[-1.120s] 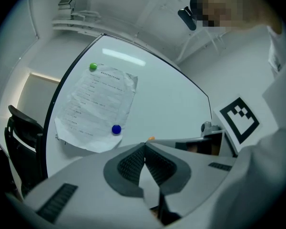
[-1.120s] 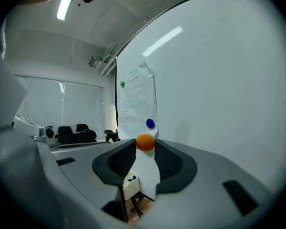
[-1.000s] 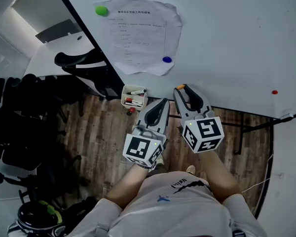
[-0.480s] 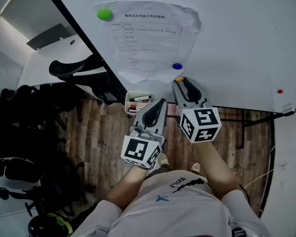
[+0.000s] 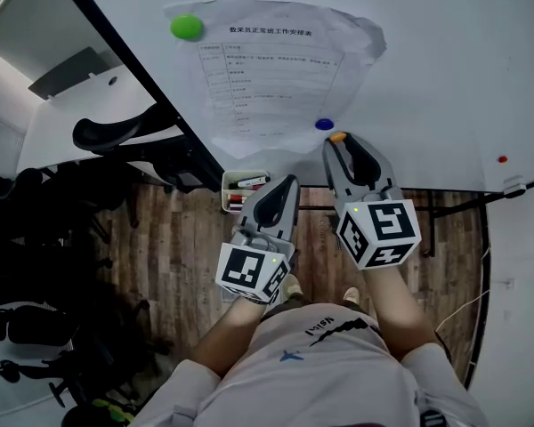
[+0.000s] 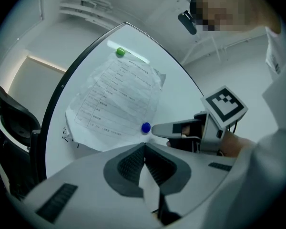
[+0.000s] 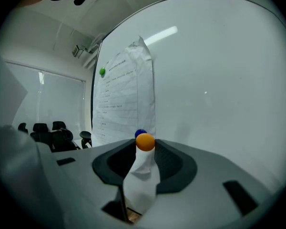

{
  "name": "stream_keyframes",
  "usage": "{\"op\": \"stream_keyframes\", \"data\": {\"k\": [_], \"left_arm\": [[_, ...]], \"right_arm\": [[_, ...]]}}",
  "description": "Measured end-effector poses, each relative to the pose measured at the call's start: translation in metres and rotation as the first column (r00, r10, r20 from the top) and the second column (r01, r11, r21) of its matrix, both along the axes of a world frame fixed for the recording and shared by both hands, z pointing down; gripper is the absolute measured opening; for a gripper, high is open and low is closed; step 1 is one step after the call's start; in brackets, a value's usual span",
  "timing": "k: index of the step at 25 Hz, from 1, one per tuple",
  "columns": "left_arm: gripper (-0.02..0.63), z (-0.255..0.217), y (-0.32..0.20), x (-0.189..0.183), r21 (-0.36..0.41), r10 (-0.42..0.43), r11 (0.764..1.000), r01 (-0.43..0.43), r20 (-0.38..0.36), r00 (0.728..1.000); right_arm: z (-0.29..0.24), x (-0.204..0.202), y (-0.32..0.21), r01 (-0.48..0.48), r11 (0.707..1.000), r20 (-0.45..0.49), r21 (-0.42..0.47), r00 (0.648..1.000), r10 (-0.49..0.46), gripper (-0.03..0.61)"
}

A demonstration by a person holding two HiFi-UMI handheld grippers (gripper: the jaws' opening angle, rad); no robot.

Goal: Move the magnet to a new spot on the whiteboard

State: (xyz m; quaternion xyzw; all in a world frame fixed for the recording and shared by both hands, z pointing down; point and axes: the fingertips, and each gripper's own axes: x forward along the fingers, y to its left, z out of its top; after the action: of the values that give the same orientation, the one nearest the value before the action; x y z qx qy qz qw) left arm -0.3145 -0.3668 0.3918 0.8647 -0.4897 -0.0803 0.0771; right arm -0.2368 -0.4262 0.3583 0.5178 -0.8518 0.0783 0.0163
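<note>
My right gripper point(image 5: 338, 140) is shut on a small orange magnet point(image 5: 337, 136), which sits between its tips point(image 7: 145, 142). It holds the magnet close to the whiteboard point(image 5: 445, 52), just right of and below a blue magnet point(image 5: 324, 124) that pins the lower edge of a printed paper sheet point(image 5: 267, 74). A green magnet point(image 5: 187, 27) pins the sheet's top left corner. Lower and further left, my left gripper point(image 5: 287, 183) is shut with nothing in it. In the left gripper view, its closed tips point(image 6: 144, 145) point at the blue magnet point(image 6: 146, 127).
A red magnet point(image 5: 502, 160) sits on the board far to the right. A small marker tray point(image 5: 242, 188) hangs at the board's lower edge, left of the grippers. Black office chairs point(image 5: 116, 132) stand at the left, over a wooden floor.
My right gripper has carried the orange magnet closer to the board, and it now sits beside the blue magnet. The left gripper has shifted slightly.
</note>
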Motion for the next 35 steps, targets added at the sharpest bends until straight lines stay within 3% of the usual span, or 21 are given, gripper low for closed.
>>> {"op": "stream_keyframes", "data": {"k": [8,23,28,35], "left_arm": [[0.012,-0.034,-0.012,0.010,0.087,0.042,0.995,-0.045,0.034,0.999],[0.012,-0.048,-0.013,0.006,0.114,0.064,0.991,-0.067,0.035,0.997],[0.012,-0.048,-0.013,0.004,0.109,0.072,0.991,-0.075,0.031,0.997],[0.012,-0.059,-0.010,-0.010,0.113,0.064,0.992,-0.058,-0.046,0.997]], "right_arm": [[-0.028,-0.001,-0.003,-0.034,0.999,-0.013,0.037,0.999,0.034,0.130],[-0.041,-0.003,-0.016,-0.124,0.992,-0.054,0.011,0.991,0.124,0.130],[-0.038,-0.003,-0.018,-0.179,0.981,-0.101,-0.071,0.980,0.171,0.130],[-0.039,-0.003,-0.020,-0.207,0.935,-0.019,-0.288,0.978,0.210,0.130]]}}
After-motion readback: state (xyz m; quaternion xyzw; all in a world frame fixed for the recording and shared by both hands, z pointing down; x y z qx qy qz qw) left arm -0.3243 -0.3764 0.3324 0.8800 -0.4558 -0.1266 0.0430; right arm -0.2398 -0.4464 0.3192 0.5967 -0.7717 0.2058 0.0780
